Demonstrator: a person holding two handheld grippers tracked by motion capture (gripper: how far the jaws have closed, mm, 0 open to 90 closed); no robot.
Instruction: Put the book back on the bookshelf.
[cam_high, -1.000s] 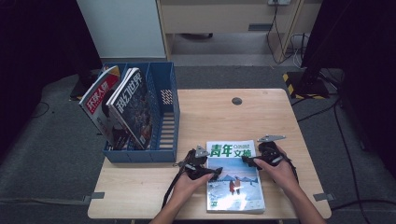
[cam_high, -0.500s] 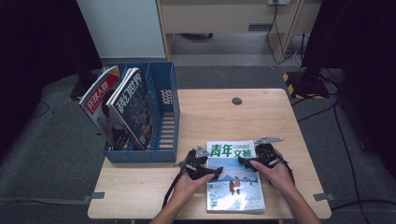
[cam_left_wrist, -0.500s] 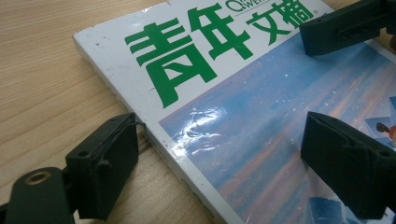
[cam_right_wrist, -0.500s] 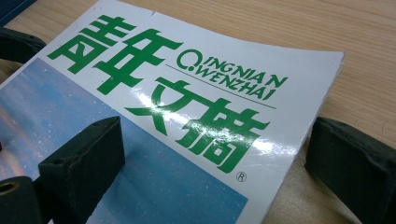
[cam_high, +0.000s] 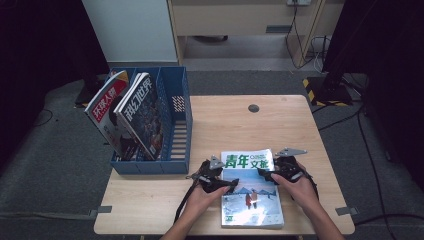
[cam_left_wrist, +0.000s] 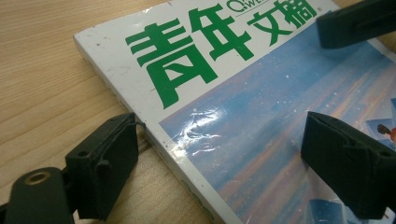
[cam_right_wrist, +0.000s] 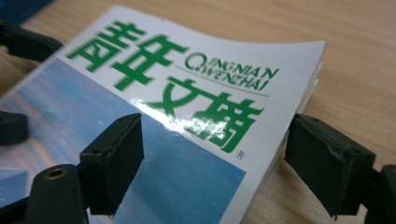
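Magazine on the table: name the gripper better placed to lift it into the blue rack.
Left, probably. The left gripper straddles the magazine spine edge nearest the blue rack; the right gripper straddles the far edge.

A glossy magazine with a white masthead band, green Chinese title and blue sky cover lies flat, face up, near the front edge of the wooden worktop.

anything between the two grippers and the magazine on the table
Nothing visible. The left gripper and right gripper each straddle an edge of the green-titled glossy magazine, fingers open, with only bare wooden table around it.
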